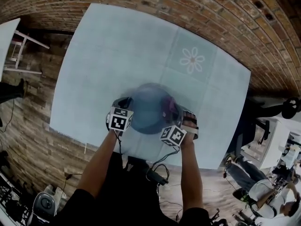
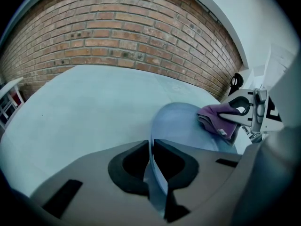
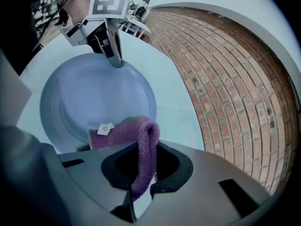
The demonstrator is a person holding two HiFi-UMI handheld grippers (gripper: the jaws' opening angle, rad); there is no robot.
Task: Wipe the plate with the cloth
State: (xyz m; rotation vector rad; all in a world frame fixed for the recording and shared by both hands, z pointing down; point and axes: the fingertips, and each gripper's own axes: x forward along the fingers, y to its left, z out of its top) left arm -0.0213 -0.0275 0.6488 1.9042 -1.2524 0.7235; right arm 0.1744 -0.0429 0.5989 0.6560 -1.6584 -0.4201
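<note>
A blue plate is held above the pale table, tilted, near the front edge. My left gripper is shut on the plate rim, which runs edge-on between its jaws. My right gripper is shut on a purple cloth with a small white tag. The cloth lies against the near part of the plate face. In the right gripper view the left gripper pinches the plate's far rim. In the left gripper view the cloth rests on the plate's right side, under the right gripper.
The pale blue table carries a flower print at the back right. A brick floor surrounds it. White furniture stands to the left, and cables and gear lie on the floor near the person's feet.
</note>
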